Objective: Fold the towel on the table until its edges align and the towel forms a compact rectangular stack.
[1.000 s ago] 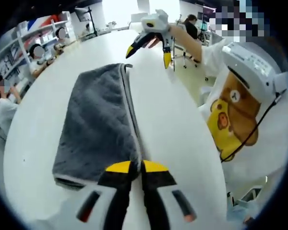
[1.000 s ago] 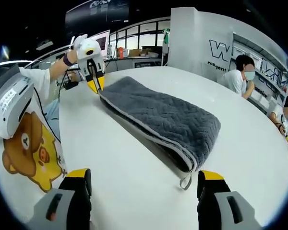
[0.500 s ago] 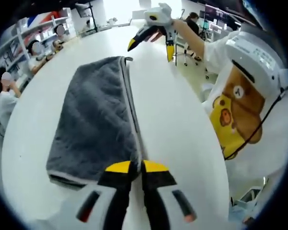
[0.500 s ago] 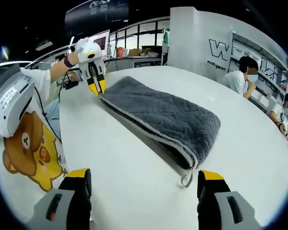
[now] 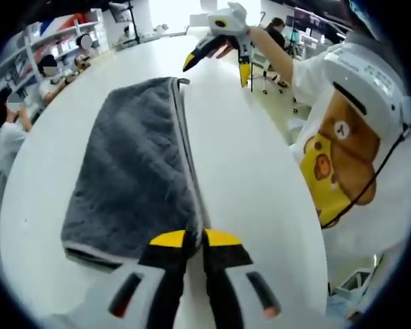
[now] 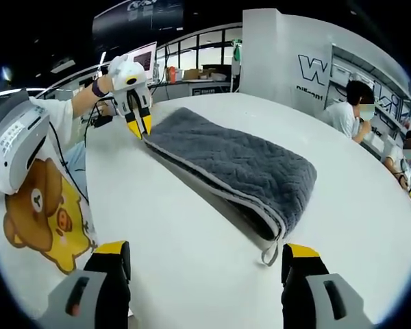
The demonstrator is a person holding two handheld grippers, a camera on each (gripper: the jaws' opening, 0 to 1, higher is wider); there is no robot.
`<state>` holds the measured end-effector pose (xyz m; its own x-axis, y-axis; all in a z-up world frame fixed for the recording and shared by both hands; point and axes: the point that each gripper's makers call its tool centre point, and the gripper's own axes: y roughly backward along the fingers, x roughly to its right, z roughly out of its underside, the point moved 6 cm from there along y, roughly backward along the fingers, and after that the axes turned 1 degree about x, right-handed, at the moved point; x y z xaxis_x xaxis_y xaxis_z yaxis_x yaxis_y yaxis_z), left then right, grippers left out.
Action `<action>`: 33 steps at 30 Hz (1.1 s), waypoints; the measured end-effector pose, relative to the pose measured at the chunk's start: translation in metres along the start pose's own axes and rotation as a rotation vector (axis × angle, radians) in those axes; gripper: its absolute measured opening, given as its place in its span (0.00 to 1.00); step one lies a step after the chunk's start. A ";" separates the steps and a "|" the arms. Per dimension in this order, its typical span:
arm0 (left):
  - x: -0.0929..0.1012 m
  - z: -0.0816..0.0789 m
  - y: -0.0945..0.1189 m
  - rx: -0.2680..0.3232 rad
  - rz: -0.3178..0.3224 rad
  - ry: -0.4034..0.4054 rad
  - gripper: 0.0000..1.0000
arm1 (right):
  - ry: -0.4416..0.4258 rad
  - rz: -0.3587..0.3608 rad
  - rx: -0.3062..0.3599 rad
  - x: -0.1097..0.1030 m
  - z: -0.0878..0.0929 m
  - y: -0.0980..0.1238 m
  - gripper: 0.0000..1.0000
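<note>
- Your left gripper (image 5: 194, 241) has its jaws pressed together at the grey towel (image 5: 133, 168) corner.
- Your right gripper (image 6: 204, 257) hangs spread wide over the white table (image 6: 171, 226).

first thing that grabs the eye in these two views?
The folded grey plush towel lying lengthwise on the round white table. Next, the yellow-tipped left tool, jaws together at the towel's far corner, and the right tool, jaws apart, raised above the opposite end.

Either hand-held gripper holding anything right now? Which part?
Left hand-held gripper is shut on the gray towel at its near trimmed corner. Right hand-held gripper is open, holding nothing.
</note>
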<state>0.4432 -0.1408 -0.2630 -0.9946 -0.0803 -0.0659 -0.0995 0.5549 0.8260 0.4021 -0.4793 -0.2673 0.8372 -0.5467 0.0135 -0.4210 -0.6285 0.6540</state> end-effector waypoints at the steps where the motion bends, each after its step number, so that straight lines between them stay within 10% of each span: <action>1: 0.000 0.000 0.000 0.000 0.000 0.001 0.11 | 0.001 0.000 0.000 0.000 0.000 0.000 0.95; 22: 0.010 0.000 0.002 0.026 -0.003 0.008 0.25 | -0.002 -0.002 0.002 -0.001 0.003 -0.002 0.95; 33: 0.029 0.000 0.024 0.159 -0.096 0.071 0.48 | -0.005 -0.002 0.005 -0.002 0.003 -0.002 0.96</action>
<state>0.4120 -0.1299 -0.2451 -0.9763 -0.1940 -0.0957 -0.2026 0.6652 0.7187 0.3995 -0.4789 -0.2710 0.8360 -0.5487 0.0085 -0.4214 -0.6320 0.6504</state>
